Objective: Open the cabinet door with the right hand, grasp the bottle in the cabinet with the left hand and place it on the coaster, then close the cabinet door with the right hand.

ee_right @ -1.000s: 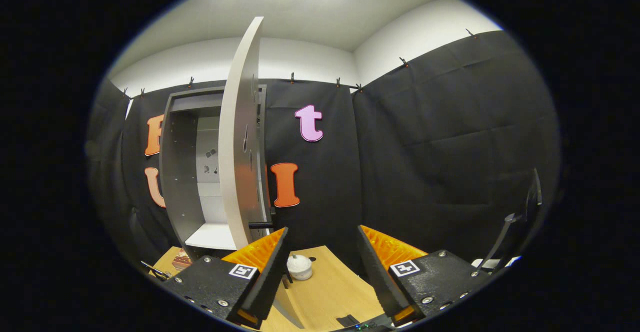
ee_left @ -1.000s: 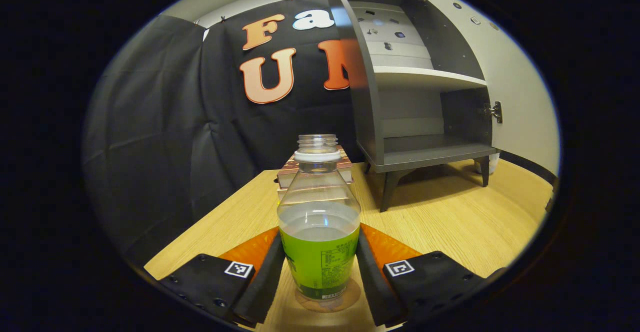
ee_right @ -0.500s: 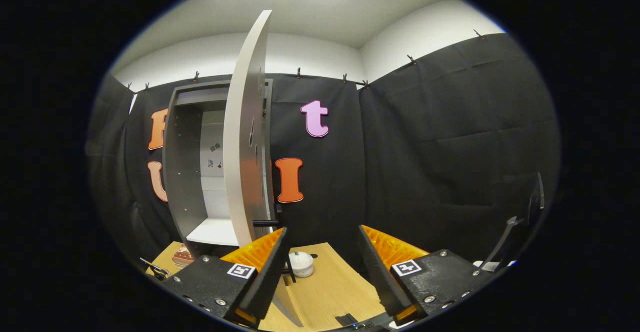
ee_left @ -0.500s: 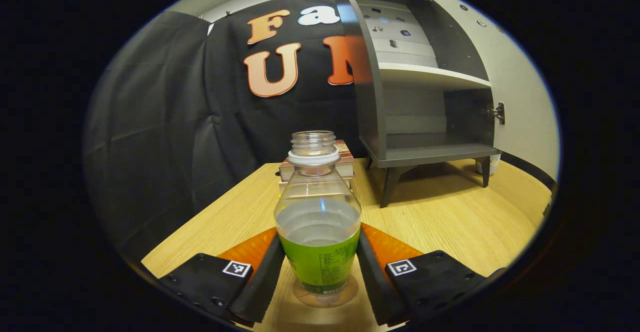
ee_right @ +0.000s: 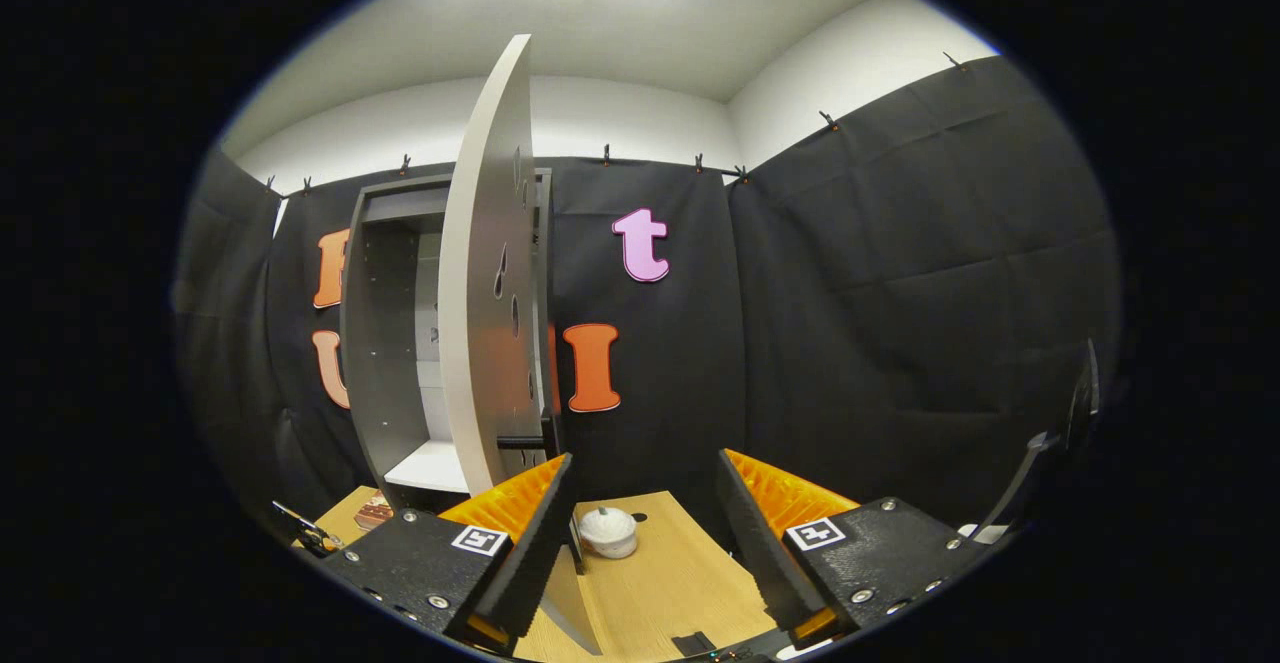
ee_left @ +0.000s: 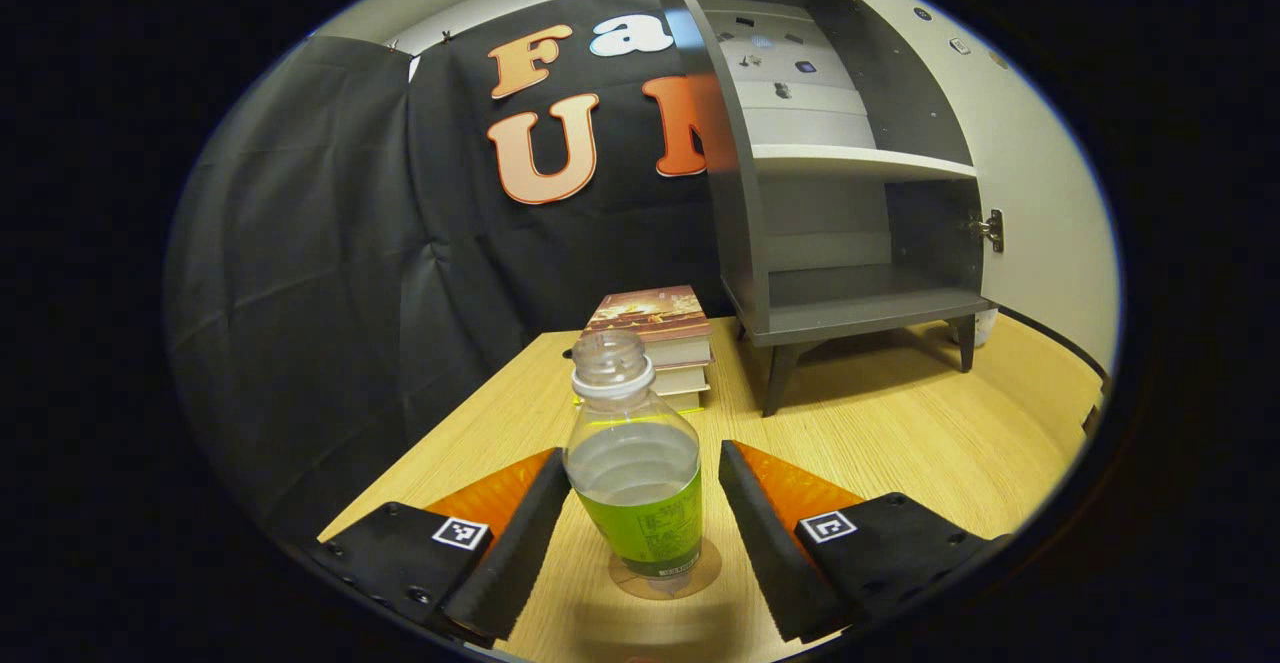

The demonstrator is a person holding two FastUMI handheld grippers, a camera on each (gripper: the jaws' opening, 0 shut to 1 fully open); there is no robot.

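Release has happened: the left gripper (ee_left: 643, 518) has spread its jaws and drawn back from the bottle (ee_left: 635, 473), which stands free on the coaster (ee_left: 664, 577) at lower centre. The right gripper (ee_right: 640, 533), jaws open and empty, faces the cabinet door (ee_right: 485, 273), ajar at centre left; closing it remains.

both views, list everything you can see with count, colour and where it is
bottle: 1, clear with green label, no cap, upright on the coaster between the left jaws
coaster: 1, brownish round, on the table under the bottle
books: a stack, brown cover on top, on the table behind the bottle
cabinet: 1, grey, on legs on the table, its visible shelves bare
cabinet door: 1, pale, swung open
small white lidded pot: 1, on the table by the door's foot
table: 1, light wood
left gripper: jaws open, apart from the bottle
right gripper: jaws open, holding nothing
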